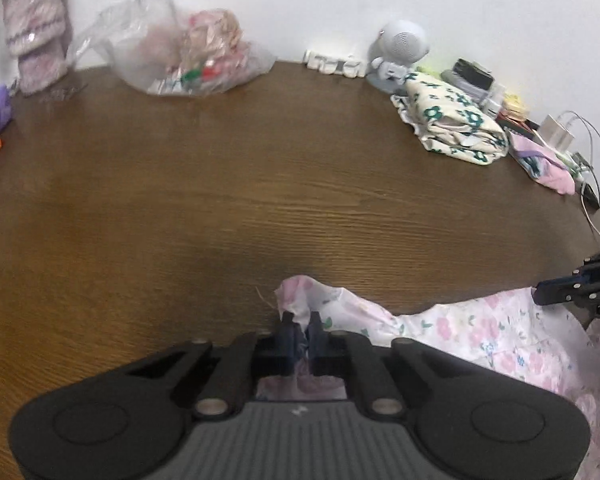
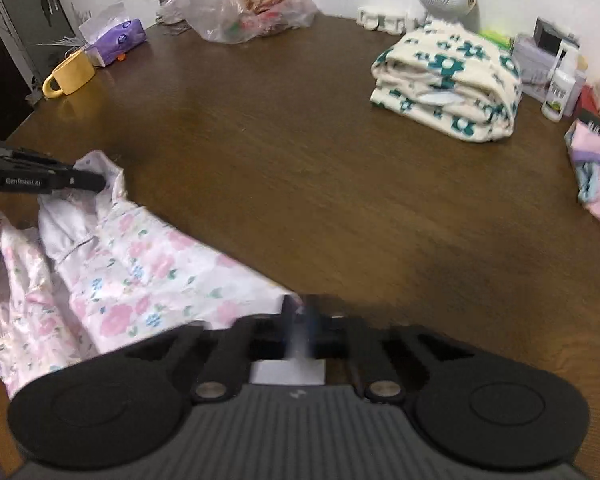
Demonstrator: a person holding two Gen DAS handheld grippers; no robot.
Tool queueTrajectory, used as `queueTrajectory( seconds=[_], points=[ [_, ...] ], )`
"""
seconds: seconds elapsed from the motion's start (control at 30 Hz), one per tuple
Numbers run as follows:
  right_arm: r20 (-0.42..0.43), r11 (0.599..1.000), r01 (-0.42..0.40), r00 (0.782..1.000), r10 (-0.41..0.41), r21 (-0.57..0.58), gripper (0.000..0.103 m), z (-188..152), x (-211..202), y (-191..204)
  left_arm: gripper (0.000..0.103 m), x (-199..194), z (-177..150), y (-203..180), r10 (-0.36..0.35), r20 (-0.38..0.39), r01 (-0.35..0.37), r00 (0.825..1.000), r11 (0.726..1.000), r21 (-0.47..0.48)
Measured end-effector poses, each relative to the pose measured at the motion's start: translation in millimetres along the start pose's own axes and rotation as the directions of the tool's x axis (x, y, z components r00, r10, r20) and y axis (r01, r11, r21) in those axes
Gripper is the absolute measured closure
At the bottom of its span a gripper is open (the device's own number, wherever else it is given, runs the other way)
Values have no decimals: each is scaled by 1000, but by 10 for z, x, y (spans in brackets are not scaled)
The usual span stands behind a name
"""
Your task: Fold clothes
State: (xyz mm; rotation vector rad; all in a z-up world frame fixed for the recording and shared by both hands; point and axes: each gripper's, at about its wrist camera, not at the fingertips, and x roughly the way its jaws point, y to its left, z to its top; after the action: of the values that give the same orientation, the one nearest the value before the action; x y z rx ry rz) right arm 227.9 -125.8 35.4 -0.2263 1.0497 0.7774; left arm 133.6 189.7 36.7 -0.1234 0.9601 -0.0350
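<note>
1. Both grippers hold the pink floral garment (image 2: 140, 268) at the near edge of the wooden table (image 1: 260, 184).
2. Left gripper (image 1: 302, 326) is closed on one bunched corner of the cloth.
3. Right gripper (image 2: 300, 320) is closed too; the blur hides detail, but white fabric seems pinched between its fingers.
4. Farther back, a folded cream garment with green flowers (image 2: 448, 84) lies near the wall.

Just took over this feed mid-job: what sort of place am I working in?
Most likely a home: a cluttered wooden table against a white wall, holding a yellow mug, a tissue pack and an already folded flower-print garment.
</note>
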Motion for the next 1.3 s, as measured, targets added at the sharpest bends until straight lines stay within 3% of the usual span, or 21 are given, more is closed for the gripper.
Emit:
queueTrajectory(
  seconds=[0.2, 0.3, 0.47, 0.53, 0.6, 0.73, 0.83, 0.87, 0.97, 1.03, 1.1, 1.17, 1.3],
  points=[
    [96, 996, -59, 993, 65, -66, 101, -138, -556, 258, 100, -586, -215, -147, 28, 145, -38, 989, 997, 65],
    [133, 988, -64, 988, 83, -139, 101, -298, -901, 488, 99, -987, -483, -289, 66, 252, -99, 965, 988, 120],
    [131, 972, -36, 989, 68, -233, 101, -821, -1244, 859, 99, -1408, -1157, -494, 46, 355, -121, 934, 973, 194],
    [108, 966, -46, 991, 76, -255, 101, -1056, -1273, 967, 99, -1457, -1465, -457, 42, 361, -101, 932, 984, 146],
    [65, 963, -54, 995, 73, -264, 101, -1258, -1204, 1063, 98, -1406, -1728, -390, 59, 325, -88, 944, 993, 74],
    [-18, 960, -22, 1000, 18, -279, 100, -1557, -997, 1241, 78, -1289, -1972, -396, 142, 286, -163, 948, 985, 51],
    [71, 957, -10, 997, 31, -290, 93, -1530, -1185, 1406, 62, -1441, -1984, -383, 155, 324, -166, 933, 986, 6],
    [120, 959, 4, 992, 31, -282, 86, -1492, -1268, 1440, 58, -1534, -1967, -381, 153, 349, -155, 925, 988, -23],
    [247, 973, 82, 969, -27, -215, 78, -1364, -1372, 1501, 56, -1746, -1940, -443, 105, 418, -85, 902, 994, -66],
    [263, 982, 132, 960, -93, -137, 78, -1281, -1221, 1513, 56, -1815, -1887, -536, 60, 453, -27, 889, 997, -78],
    [258, 979, 194, 951, -172, -63, 79, -1231, -939, 1542, 56, -1753, -1816, -690, 21, 457, 4, 889, 999, -54],
    [245, 980, 199, 950, -194, 7, 79, -1243, -721, 1574, 56, -1590, -1757, -847, -2, 432, 4, 902, 1000, -4],
    [192, 986, 159, 967, -167, 59, 81, -1408, -490, 1613, 57, -1152, -1725, -977, 47, 283, -49, 958, 999, 0]
  ],
)
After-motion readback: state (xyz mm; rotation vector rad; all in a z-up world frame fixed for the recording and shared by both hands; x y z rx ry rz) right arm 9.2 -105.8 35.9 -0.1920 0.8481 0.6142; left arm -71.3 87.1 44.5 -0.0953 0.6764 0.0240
